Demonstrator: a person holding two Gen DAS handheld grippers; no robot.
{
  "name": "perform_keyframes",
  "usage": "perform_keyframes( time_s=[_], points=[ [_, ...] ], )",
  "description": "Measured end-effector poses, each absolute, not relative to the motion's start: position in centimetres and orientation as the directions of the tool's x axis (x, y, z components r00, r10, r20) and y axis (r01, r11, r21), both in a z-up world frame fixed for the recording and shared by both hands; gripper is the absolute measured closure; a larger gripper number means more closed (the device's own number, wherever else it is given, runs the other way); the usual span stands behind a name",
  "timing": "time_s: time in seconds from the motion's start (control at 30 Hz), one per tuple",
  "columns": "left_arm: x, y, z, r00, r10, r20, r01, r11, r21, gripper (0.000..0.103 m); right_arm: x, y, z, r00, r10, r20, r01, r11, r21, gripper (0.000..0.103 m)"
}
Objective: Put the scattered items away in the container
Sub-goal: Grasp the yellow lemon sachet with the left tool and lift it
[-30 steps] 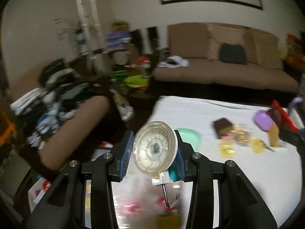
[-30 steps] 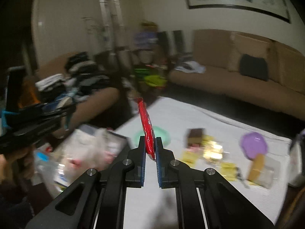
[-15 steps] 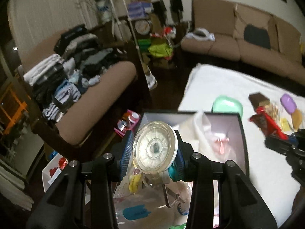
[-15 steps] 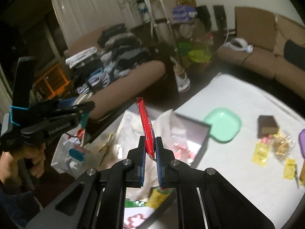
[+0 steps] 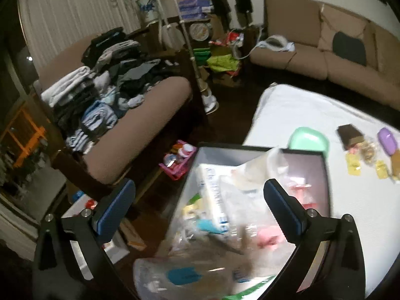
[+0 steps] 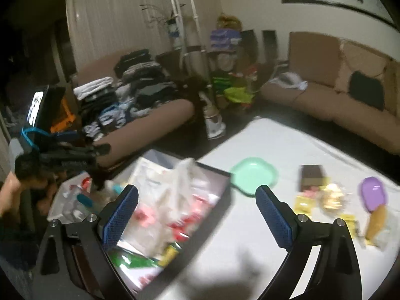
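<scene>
The container (image 5: 250, 148) is a dark-rimmed box with a pale inside, heaped with plastic bags and packets. My left gripper (image 5: 197, 190) hangs over its near-left part; its jaws are opening wide, nothing between them. My right gripper (image 6: 196, 192) is above the box (image 6: 215, 169) and the white cloth; its jaws are opening too and hold nothing. Blurred red wrappers (image 6: 180, 228) lie in the box. On the cloth lie a green plate (image 6: 253, 177), a brown chocolate bar (image 6: 311, 175), yellow packets (image 6: 303, 203), a purple lid (image 6: 373, 193) and an orange-brown piece (image 6: 376, 221).
The right wrist view shows the left gripper (image 6: 100, 150) at the left, held by a hand (image 6: 10, 187). A brown sofa piled with clothes (image 5: 105, 95) stands left of the table. A pink basket (image 5: 178, 160) sits on the floor. The white cloth (image 5: 300, 105) ends near the plate.
Both grippers have opened. The round clear suction hook is gone from the left jaws and the red packet from the right jaws. The right gripper has shifted towards the cloth.
</scene>
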State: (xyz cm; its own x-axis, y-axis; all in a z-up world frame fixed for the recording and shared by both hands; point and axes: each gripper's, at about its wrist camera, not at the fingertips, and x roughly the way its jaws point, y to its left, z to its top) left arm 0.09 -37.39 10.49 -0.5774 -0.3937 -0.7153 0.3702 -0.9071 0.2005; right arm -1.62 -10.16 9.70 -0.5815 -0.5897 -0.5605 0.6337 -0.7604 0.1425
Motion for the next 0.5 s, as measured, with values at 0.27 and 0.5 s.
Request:
perform_keyframes(
  time_s=[0.27,0.5],
  points=[
    [-2.3,-27.8,12.2,-0.711,-0.099,-0.696,0.099,-0.994,0.041,0.000,1.3,3.0,7.7,-0.725,-0.300,-0.619,0.427,-0.902,-0.063,0.005],
    [-8.6,-18.2,5.5,-0.567,0.350,-0.746,-0.114,-0.930,-0.349,0.000,1.5,13.7,4.4,-0.800,-0.193,-0.569,0.207,-0.978,0.042,0.005]
  ],
)
